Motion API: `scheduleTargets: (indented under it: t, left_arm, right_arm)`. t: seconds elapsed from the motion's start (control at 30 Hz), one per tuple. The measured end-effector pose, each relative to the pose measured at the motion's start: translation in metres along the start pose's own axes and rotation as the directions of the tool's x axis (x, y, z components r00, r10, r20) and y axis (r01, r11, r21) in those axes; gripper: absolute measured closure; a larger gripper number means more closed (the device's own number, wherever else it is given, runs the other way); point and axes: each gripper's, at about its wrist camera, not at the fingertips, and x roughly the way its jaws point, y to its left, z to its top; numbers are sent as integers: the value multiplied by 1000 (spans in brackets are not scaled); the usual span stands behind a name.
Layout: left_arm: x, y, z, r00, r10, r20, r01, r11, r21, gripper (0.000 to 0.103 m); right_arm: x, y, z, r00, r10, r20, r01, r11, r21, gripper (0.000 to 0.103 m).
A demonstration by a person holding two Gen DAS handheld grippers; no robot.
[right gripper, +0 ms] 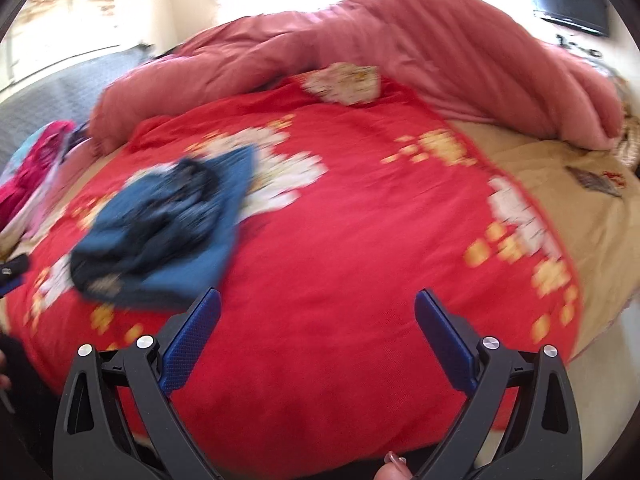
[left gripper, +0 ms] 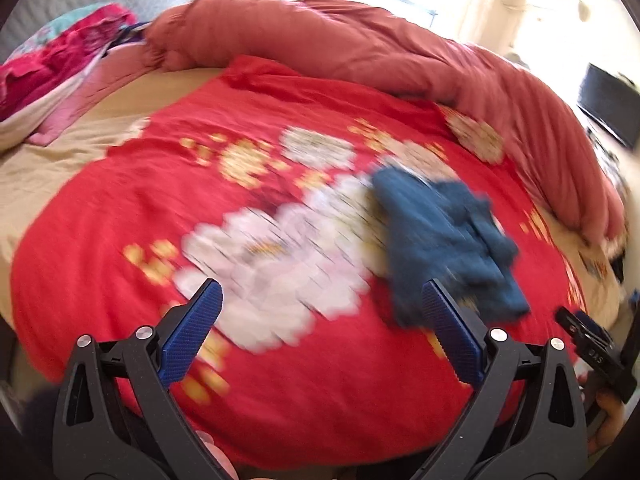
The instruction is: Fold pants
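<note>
Left gripper [left gripper: 322, 300]: jaws spread wide, nothing between them, held above the red flowered blanket [left gripper: 280, 380]. Far left of that view, a heap of pink and magenta clothes [left gripper: 60, 68] at the bed's edge. Along the back, a rolled pink quilt [left gripper: 360, 48].

The pants [left gripper: 448, 240], blue, lie in a loose bundle on the blanket, just ahead of the left gripper's right-hand finger and apart from it. Both views are motion-blurred, so waistband and legs cannot be told apart.

Right gripper [right gripper: 318, 300]: also wide, empty, with bare blanket ahead. In its view the pants [right gripper: 160, 232] sit well off to its left. A black screen [right gripper: 568, 0] hangs on the wall at far right.

Judged step: the bundle looks either compactly folded or merely bunched; blur prevents telling. If unfolded, the next move calls for both grippers closing in on it, each pinching an edge to spread it flat.
</note>
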Motion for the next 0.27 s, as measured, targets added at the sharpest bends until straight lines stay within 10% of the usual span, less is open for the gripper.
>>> scheduleTargets:
  t: [0.17, 0.27]
  left_arm:
    - [45, 54, 70, 981, 174, -87, -172, 985, 26, 9]
    - [89, 87, 105, 940, 317, -124, -310, 948, 74, 9]
  right_arm:
    - [27, -68, 48, 991, -125, -37, 128, 989, 80, 6]
    - [54, -118, 72, 970, -227, -90, 237, 964, 121, 4]
